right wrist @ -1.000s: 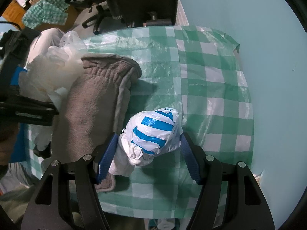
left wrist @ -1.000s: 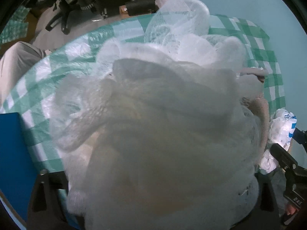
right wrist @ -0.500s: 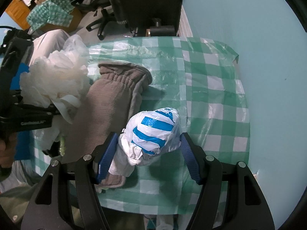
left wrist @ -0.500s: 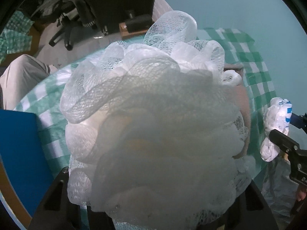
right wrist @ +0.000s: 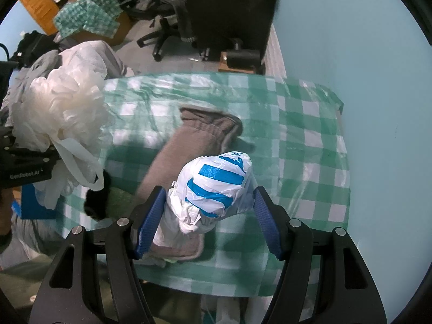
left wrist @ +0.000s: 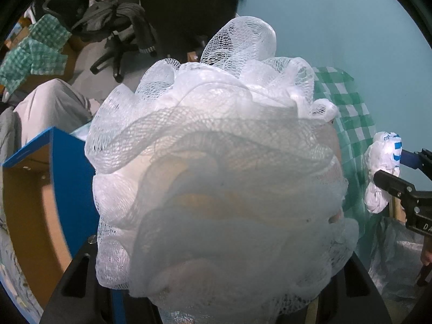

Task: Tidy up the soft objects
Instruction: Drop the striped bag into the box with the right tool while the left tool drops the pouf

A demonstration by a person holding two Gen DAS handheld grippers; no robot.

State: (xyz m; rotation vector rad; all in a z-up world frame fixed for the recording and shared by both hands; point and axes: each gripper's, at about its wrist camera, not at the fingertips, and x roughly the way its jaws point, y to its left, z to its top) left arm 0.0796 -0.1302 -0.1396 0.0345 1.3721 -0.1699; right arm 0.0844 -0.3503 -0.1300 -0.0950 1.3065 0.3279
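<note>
My left gripper is shut on a white mesh bath sponge that fills the left wrist view and hides the fingertips; the sponge also shows at the left of the right wrist view, lifted off the table. My right gripper is shut on a knotted white plastic bag with blue stripes, held above the green-checked tablecloth. The bag also shows at the right edge of the left wrist view. A brown-grey fleece cloth lies on the table under the bag.
A blue-edged cardboard box stands open at the left, below the sponge. A black and green item lies at the table's left edge. Office chairs and a dark cabinet stand behind the table. A pale blue wall is at the right.
My left gripper has lifted the sponge up and to the left, off the table toward the blue box. My right gripper has risen a little with the bag.
</note>
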